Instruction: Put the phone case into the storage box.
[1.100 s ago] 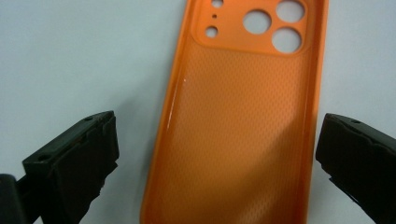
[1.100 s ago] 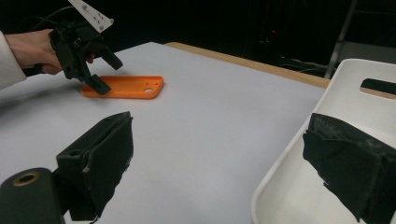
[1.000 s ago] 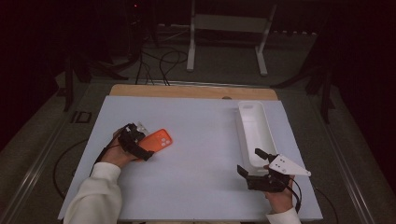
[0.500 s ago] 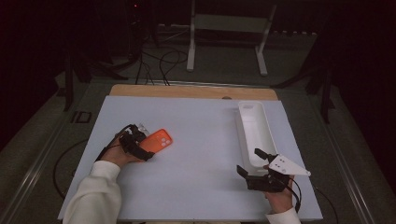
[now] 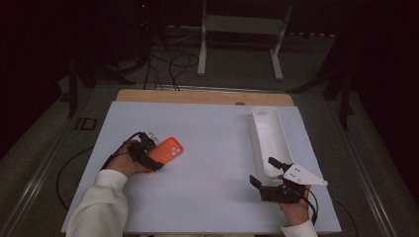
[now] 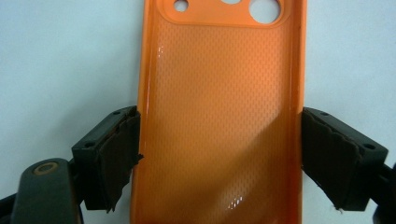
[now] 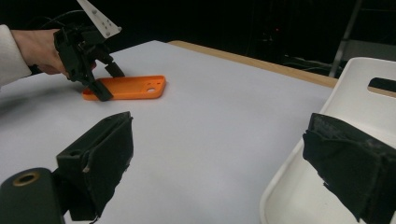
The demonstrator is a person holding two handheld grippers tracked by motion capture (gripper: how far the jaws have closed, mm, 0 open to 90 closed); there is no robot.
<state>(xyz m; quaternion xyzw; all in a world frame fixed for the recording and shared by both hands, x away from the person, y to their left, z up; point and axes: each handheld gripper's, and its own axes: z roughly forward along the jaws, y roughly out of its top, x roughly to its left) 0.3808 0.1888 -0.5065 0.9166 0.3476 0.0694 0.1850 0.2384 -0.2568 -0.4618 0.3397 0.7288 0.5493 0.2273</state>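
Not much has shifted since the earlier frame: both hands sit where they were, and the only real change is the left gripper (image 6: pixel 219 154), whose jaws have just been closing in around the orange phone case (image 6: pixel 219 112). That case lies flat on the counter (image 5: pixel 212 148), open side up, near the left edge and about halfway back, with its camera cutouts pointing away from the hand. In the left gripper view the pads (image 6: pixel 114 158) sit right against the long side rims, one per side, so I'd call it grasping the case, though how hard it's squeezing I can't tell. Over near the front right corner, the right gripper (image 5: pixel 269 174) hovers released, jaws wide with nothing between them, just beside the near end of the white tray (image 5: pixel 269 136). For doing this step well, my take: a soft case will bow if you crush it, so close only until the rims stop sliding, keep the pads square and low on both walls, then lift straight up and level. Gripping this close to one end could let the far end droop, so go slow.
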